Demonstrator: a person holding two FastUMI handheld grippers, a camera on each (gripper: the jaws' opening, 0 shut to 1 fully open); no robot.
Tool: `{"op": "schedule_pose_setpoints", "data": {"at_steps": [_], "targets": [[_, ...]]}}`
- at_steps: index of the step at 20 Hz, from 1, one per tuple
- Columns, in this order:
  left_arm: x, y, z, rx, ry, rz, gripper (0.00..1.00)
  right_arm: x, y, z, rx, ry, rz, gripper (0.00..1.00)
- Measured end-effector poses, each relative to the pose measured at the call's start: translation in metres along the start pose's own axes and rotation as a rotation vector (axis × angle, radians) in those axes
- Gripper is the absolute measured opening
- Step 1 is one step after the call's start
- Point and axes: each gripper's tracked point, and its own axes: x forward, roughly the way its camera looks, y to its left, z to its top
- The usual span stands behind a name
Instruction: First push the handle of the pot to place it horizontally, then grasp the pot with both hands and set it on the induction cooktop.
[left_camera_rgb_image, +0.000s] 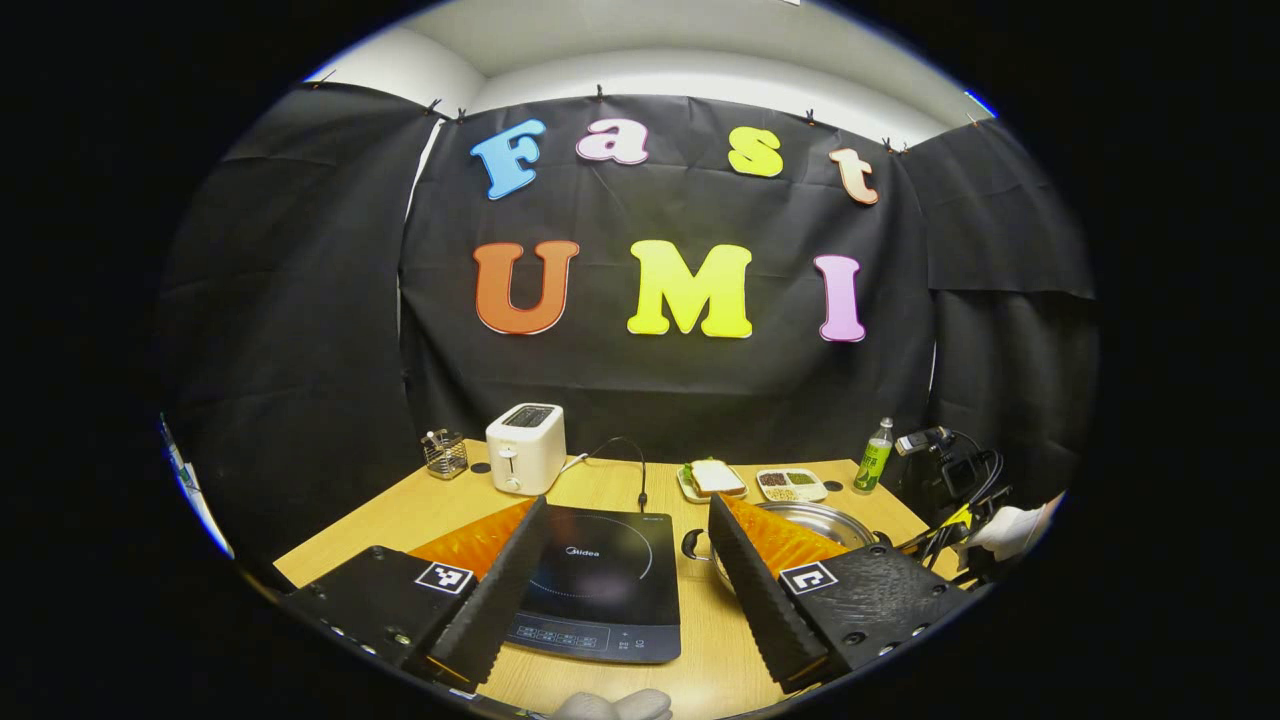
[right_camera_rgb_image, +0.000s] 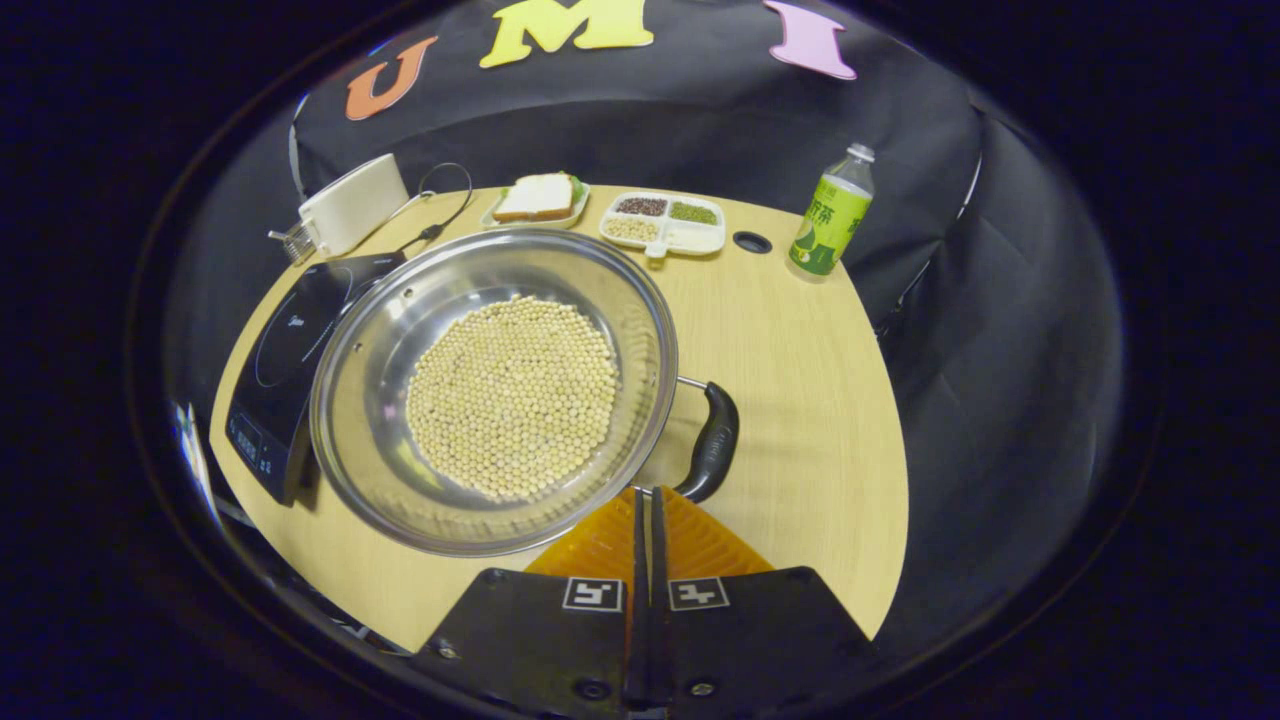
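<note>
A steel pot (right_camera_rgb_image: 380, 330) with soybeans (right_camera_rgb_image: 512, 395) in it stands on the wooden table (right_camera_rgb_image: 800, 400), just right of the black induction cooktop (right_camera_rgb_image: 290, 350). Its black side handle (right_camera_rgb_image: 715, 440) points toward the table's right side. In the right gripper view, my right gripper (right_camera_rgb_image: 645, 495) is shut with nothing between its fingers. Its tips sit close to the pot's rim and the near end of the handle. My left gripper (left_camera_rgb_image: 628, 500) is open wide above the cooktop (left_camera_rgb_image: 600, 590), and the pot (left_camera_rgb_image: 820, 520) lies behind its right finger, with another black handle (left_camera_rgb_image: 692, 545) showing.
At the back of the table stand a white toaster (left_camera_rgb_image: 526, 447), a wire utensil holder (left_camera_rgb_image: 445, 453), a plate with a sandwich (right_camera_rgb_image: 540, 198), a divided tray of beans (right_camera_rgb_image: 665, 222) and a green bottle (right_camera_rgb_image: 832, 210). Camera gear and cables (left_camera_rgb_image: 950, 470) crowd the right edge.
</note>
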Motion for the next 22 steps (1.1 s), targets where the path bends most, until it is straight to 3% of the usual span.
{"op": "schedule_pose_setpoints", "data": {"at_steps": [1, 4, 10, 14, 16, 22], "targets": [[0.001, 0.0, 0.0, 0.002, 0.004, 0.005, 0.95, 0.003, -0.003, 0.003, -0.001, -0.001, 0.0, 0.0], [0.002, 0.001, -0.003, 0.002, 0.015, 0.024, 0.95, 0.009, -0.012, 0.01, -0.013, -0.006, -0.005, 0.04], [0.002, -0.004, -0.003, 0.013, 0.028, 0.048, 0.95, 0.02, -0.021, 0.021, -0.041, -0.027, -0.007, 0.0], [0.003, -0.009, -0.005, 0.029, 0.033, 0.047, 0.95, 0.023, -0.025, 0.022, -0.036, -0.032, -0.003, 0.07], [0.002, -0.012, -0.004, 0.031, 0.036, 0.043, 0.95, 0.019, -0.028, 0.019, -0.02, -0.037, -0.014, 0.0], [-0.004, -0.016, -0.011, 0.039, 0.046, 0.012, 0.95, -0.026, -0.032, 0.011, 0.019, -0.133, -0.03, 0.03]]}}
